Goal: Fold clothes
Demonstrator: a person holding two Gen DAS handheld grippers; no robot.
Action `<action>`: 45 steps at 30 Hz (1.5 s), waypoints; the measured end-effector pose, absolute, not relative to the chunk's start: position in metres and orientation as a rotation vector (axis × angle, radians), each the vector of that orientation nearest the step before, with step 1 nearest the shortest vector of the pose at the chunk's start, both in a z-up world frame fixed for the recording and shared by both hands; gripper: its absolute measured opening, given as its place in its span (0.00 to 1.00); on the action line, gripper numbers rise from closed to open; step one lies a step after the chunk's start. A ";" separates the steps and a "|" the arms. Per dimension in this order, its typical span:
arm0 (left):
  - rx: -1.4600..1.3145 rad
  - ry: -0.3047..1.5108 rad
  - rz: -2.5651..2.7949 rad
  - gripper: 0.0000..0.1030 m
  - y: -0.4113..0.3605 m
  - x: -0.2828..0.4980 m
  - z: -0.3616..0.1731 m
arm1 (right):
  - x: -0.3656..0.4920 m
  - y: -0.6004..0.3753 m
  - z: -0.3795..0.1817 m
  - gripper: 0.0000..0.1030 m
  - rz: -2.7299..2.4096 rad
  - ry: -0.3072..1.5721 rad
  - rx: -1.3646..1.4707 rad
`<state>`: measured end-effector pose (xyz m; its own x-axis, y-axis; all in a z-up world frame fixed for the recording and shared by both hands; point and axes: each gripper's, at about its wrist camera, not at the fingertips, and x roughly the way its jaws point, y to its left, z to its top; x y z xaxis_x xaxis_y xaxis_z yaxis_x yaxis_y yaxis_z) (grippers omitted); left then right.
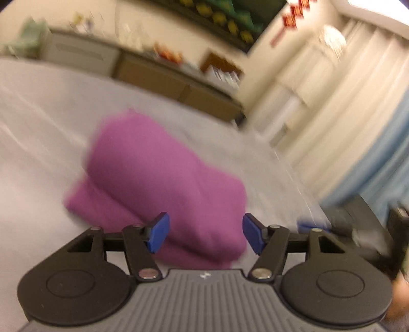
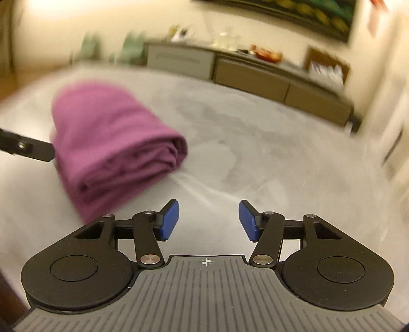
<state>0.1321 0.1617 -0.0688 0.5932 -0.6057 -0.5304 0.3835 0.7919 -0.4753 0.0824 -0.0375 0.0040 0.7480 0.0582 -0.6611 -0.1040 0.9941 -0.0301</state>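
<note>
- Left hand-held gripper (image 1: 205, 233): ribbed grey body fills the bottom of the left wrist view, lower edge cut off by the frame. Blue pads (image 1: 159, 232) spread wide apart, nothing between them.
- Folded purple garment (image 1: 156, 184) lies just past the left fingertips on the grey-white surface (image 1: 38, 122); its near edge shows in the gap between the pads. Contact between pads and cloth cannot be judged: heavy motion blur.
- Right hand-held gripper (image 2: 208, 221): same body nearest the lens in the right wrist view, pads (image 2: 168, 221) spread, nothing held; only bare surface (image 2: 255, 153) ahead of them.
- In the right wrist view the purple garment (image 2: 115, 148) sits left of the right gripper, clear of its pads. Stacked fold layers show on the end facing right; far edge smeared.
- Black part (image 2: 28, 148), probably of the left gripper, enters at the left frame edge, at the garment's left side; mostly cut off.
- Right edge of the left wrist view: a dark blurred shape with a blue patch (image 1: 310, 226), likely the right gripper (image 1: 358, 229); no detail readable.
- Background, both views soft: low cabinet (image 2: 255, 76) along the wall with small unreadable items on top, dark framed picture (image 1: 230, 18) above, pale curtains (image 1: 345, 102) at right.
- Whether the supporting surface is a bench or a bed cannot be told.
</note>
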 end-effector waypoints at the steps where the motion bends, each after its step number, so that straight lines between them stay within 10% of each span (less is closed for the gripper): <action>1: -0.330 0.702 -0.558 0.63 0.168 0.130 -0.062 | 0.077 -0.038 0.006 0.56 0.155 0.712 0.048; 12: -0.384 0.726 -0.348 0.63 0.198 0.159 -0.077 | 0.119 0.014 -0.048 0.61 0.495 0.846 0.717; 15: -0.390 0.732 -0.333 0.63 0.199 0.166 -0.075 | 0.126 -0.006 -0.059 0.21 0.404 0.841 0.754; 17: -0.389 0.733 -0.342 0.64 0.198 0.168 -0.074 | 0.125 -0.026 -0.059 0.16 0.336 0.814 0.732; 23: -0.357 0.732 -0.369 0.65 0.178 0.168 -0.074 | 0.111 -0.079 -0.053 0.18 0.241 0.763 0.809; 31: -0.334 0.749 -0.358 0.65 0.169 0.168 -0.081 | 0.129 -0.037 -0.040 0.67 0.394 0.808 0.812; 45: -0.276 0.807 -0.331 0.74 0.152 0.188 -0.106 | 0.163 -0.065 -0.090 0.58 0.386 0.794 0.977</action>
